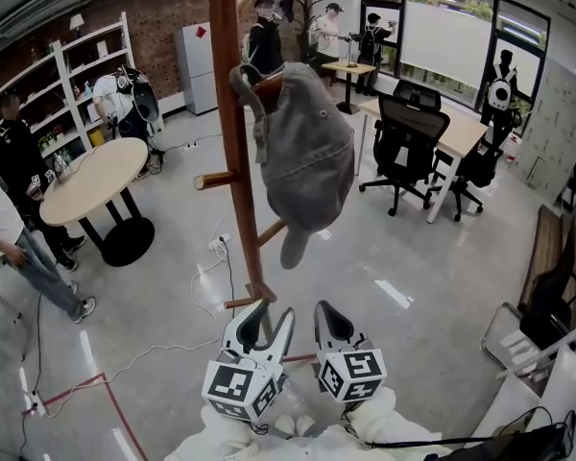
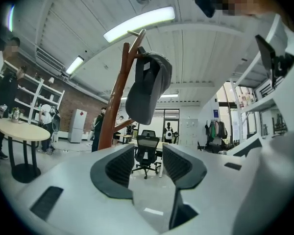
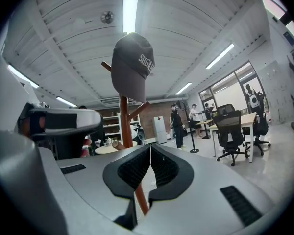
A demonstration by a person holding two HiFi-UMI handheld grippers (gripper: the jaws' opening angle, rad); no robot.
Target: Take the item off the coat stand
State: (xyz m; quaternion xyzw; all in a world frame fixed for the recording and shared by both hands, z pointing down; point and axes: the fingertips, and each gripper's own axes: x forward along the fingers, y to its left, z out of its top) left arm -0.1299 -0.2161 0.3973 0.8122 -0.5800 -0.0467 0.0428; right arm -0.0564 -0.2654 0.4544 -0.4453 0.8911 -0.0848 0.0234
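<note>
A grey cap [image 1: 302, 157] hangs from an upper peg of the brown wooden coat stand [image 1: 232, 133], its brim pointing down. Both grippers are low in the head view, below the cap and near the stand's foot. My left gripper [image 1: 272, 317] is open with nothing between its jaws; in the left gripper view [image 2: 148, 163] the cap [image 2: 147, 89] hangs above and beyond them on the stand [image 2: 115, 106]. My right gripper [image 1: 334, 320] is shut and empty; in the right gripper view [image 3: 150, 151] the cap [image 3: 131, 65] sits high above the jaws, with the pole [image 3: 123, 121] just behind them.
A round table [image 1: 94, 176] stands to the left with people [image 1: 19, 248] beside it. Office chairs [image 1: 408, 142] and a desk [image 1: 461, 133] are at the back right. Cables [image 1: 206, 286] run over the floor by the stand's foot. A dark chair [image 1: 547, 296] is at the right edge.
</note>
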